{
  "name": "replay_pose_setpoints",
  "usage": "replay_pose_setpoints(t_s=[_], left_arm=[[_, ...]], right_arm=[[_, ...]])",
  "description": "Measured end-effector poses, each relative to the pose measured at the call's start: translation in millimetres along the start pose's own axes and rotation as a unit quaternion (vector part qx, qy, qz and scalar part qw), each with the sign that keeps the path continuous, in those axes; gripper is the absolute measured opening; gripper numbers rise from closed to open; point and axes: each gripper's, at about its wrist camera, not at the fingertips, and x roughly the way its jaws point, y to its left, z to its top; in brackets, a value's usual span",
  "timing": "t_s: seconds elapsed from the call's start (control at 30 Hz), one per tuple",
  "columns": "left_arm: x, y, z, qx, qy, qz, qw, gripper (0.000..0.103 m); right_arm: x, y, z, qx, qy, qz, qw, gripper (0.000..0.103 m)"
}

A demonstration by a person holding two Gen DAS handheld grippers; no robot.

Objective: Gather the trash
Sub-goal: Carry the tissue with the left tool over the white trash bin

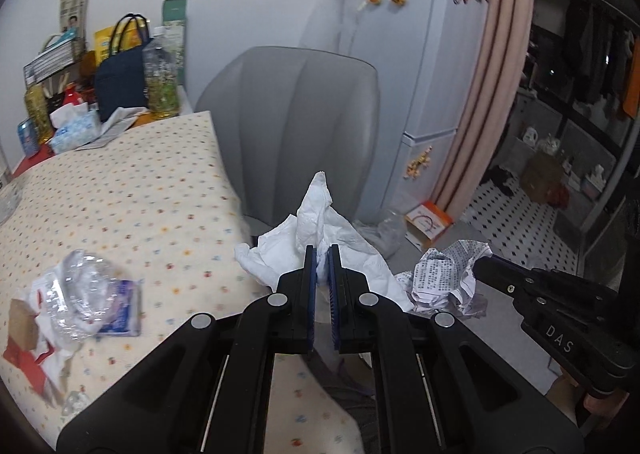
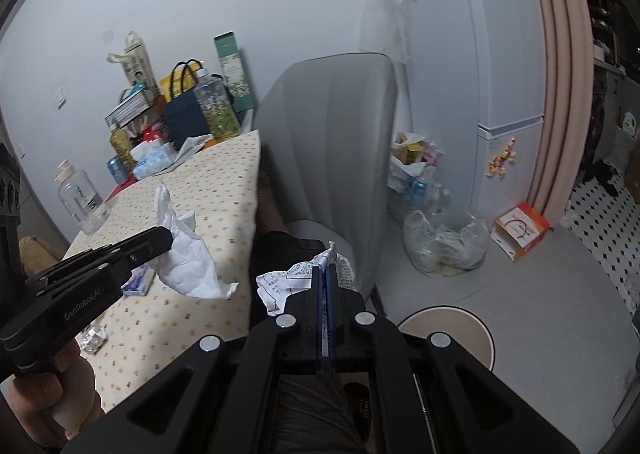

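Both clamped: left hand-held gripper (image 1: 322, 254) pinching tissue (image 1: 320, 238), right hand-held gripper (image 2: 324, 274) printed paper (image 2: 288, 282), wads partly hidden.

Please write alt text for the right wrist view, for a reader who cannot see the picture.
The right gripper is shut on a crumpled printed paper, held off the edge of a dotted tablecloth. To its left, the left gripper holds a white tissue above the table. A clear plastic bag stands open on the floor beside a grey chair.
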Motion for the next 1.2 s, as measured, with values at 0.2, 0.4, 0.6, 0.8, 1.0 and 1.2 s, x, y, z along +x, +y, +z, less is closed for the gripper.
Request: replay_pose_setpoints(t_s=[0.2,0.4,0.6,0.8,1.0,1.2], left_arm=[[33.1,-33.4,-1.7,0.023,0.030,-0.014,0.9992,0.007],[63.1,-63.3,-9.2,0.046,0.055,-0.018,0.9973,0.007],[91.4,-86.1,-20.8,0.058,0.087,-0.016,0.9944,0.007],[113.8,-99.8,-27.6,0.058,0.109,-0.024,0.9920,0.007],[133.1,-125.3,-30.7,0.069,0.128,-0.045,0.9883,0.007],[151.2,-152.6,-30.3,0.082,0.139,-0.059,0.9852,0.007]], right_arm=[[14.4,-45.3,-10.6,0.033,0.014,-0.025,0.999,0.003],[43.8,-87.5,-31.7,0.064,0.042,-0.060,0.995,0.005],[58.8,-130.4,-55.0,0.129,0.056,-0.060,0.988,0.068],[46.4,-161.1,-65.9,0.144,0.048,-0.107,0.983,0.075],[31.9,-187.8,-66.9,0.165,0.032,-0.132,0.977,0.082],[27.0,-208.2,-67.4,0.182,0.022,-0.144,0.972,0.084]])
